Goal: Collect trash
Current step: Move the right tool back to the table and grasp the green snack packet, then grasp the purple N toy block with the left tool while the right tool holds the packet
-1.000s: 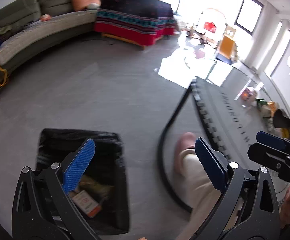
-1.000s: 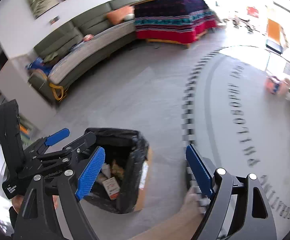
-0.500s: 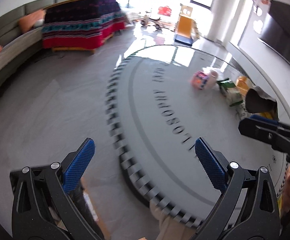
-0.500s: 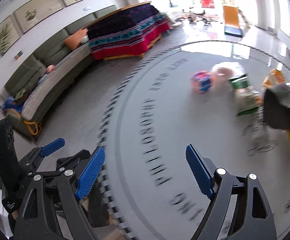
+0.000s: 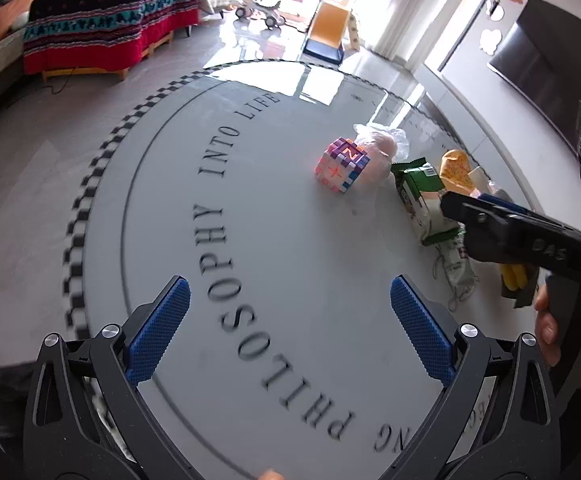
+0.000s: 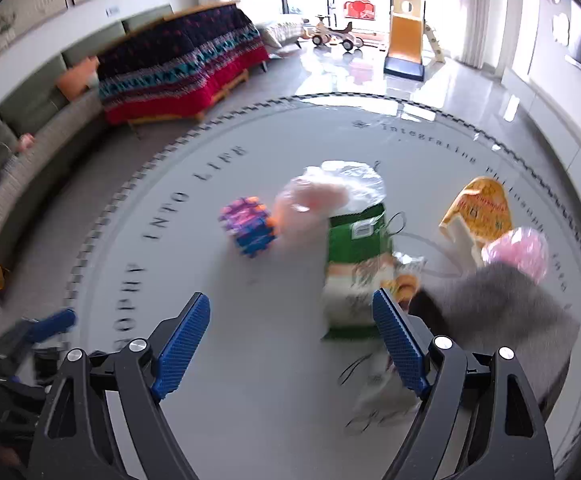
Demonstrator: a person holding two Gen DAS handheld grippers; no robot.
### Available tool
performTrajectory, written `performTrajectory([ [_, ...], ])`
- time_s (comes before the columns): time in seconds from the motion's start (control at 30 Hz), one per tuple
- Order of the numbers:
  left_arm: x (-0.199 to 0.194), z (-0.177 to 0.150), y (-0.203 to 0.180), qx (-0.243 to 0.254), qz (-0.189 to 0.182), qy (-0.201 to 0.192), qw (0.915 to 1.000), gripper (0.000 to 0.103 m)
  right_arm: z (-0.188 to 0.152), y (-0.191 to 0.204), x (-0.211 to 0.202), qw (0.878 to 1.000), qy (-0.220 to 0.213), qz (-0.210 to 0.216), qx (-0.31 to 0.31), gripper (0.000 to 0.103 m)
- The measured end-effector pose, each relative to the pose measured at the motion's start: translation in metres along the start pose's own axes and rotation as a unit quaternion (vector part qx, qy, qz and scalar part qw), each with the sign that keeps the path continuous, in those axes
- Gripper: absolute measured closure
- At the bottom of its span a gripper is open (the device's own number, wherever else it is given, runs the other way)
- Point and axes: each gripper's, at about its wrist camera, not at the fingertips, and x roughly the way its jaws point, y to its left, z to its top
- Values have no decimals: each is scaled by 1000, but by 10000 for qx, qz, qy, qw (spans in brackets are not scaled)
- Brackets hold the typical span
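Observation:
Trash lies on a round grey table with black lettering: a green and white snack bag, a clear plastic bag, a yellow wrapper, a pink bag and a grey cloth. A colourful block cube stands beside them. My left gripper is open and empty over the table's near part. My right gripper is open and empty, just short of the green bag, and shows at the right of the left wrist view.
A grey sofa and a bench under a red patterned blanket stand at the left. A yellow toy slide and ride-on toys stand by the bright windows. A dark screen hangs on the right wall.
Both grippers swung away from the black-lined trash bin on the floor to the round table. The bin has left view; the trash pile is now in front of the right gripper.

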Motion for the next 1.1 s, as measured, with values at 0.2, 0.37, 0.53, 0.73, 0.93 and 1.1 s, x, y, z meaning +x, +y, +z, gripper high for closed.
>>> performTrajectory([
  [0.2,21,14,-6,318,297,23,9991,6,10,-2,41,9981,227,-518,-241,19],
  [0.37,33,20,-13,453,294,-18,9985,6,12,-1,52,9953,223,-798,-493,27],
  [0.53,51,35,-32,705,252,44,9972,6,15,-11,62,9912,255,-1134,-626,55],
  [0.73,78,54,-47,947,202,170,9952,6,24,-29,59,9971,252,-675,-229,58],
  [0.93,106,74,-54,1102,368,191,9930,6,32,-42,34,9996,-78,-2,282,58],
  [1.1,128,85,-51,1022,179,252,9943,43,33,-42,27,9994,-133,73,311,57],
])
